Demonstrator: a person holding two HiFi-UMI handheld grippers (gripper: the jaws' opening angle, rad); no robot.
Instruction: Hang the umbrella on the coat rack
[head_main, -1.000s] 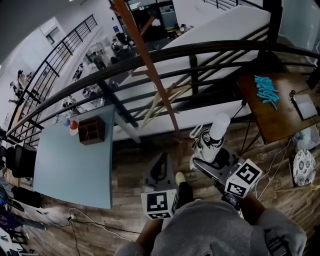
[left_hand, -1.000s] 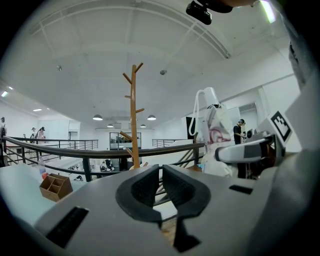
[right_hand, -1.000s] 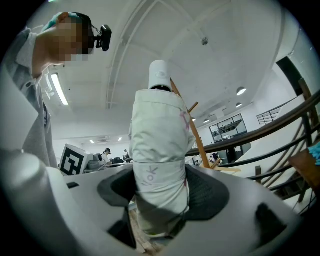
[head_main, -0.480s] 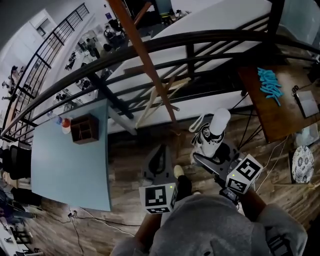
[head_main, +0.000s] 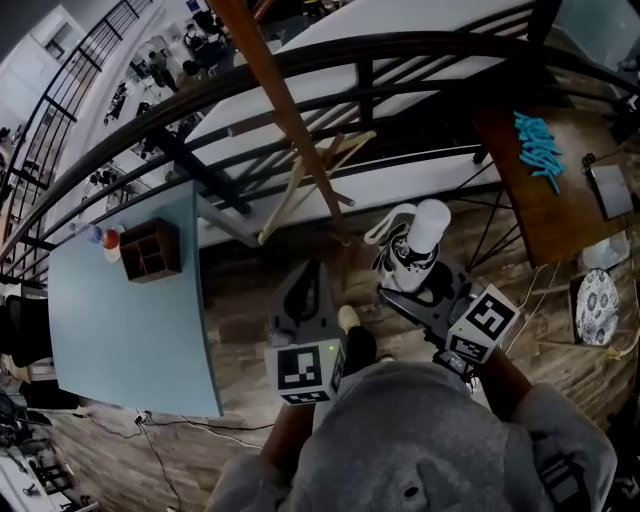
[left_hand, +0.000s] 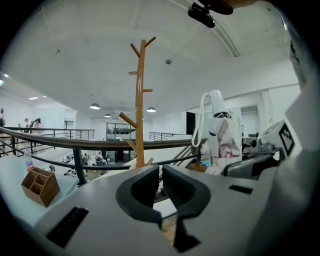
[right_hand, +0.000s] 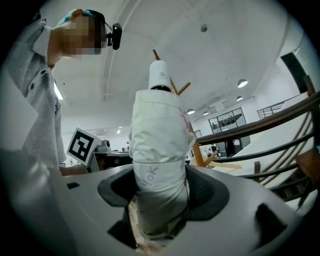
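A folded white umbrella (head_main: 412, 250) with a white handle and a loop strap stands upright in my right gripper (head_main: 418, 298), which is shut on its lower body. In the right gripper view the umbrella (right_hand: 159, 150) fills the space between the jaws of that gripper (right_hand: 160, 200). The brown wooden coat rack (head_main: 290, 110) rises just ahead and to the left, with its pegs bare. My left gripper (head_main: 308, 298) is held beside the right one, shut and empty. In the left gripper view this gripper (left_hand: 161, 187) points at the rack (left_hand: 139, 100), with the umbrella (left_hand: 220, 135) to the right.
A black metal railing (head_main: 400, 55) runs behind the rack over a drop to a lower floor. A light blue table (head_main: 120, 320) with a wooden organiser box (head_main: 148, 250) stands at the left. At the right are a brown table (head_main: 530, 210) and a patterned plate (head_main: 598, 305).
Both grippers and the umbrella have shifted slightly left in the head view, and the rack's foot shows nearer to them. The right gripper's hold on the umbrella is unchanged.
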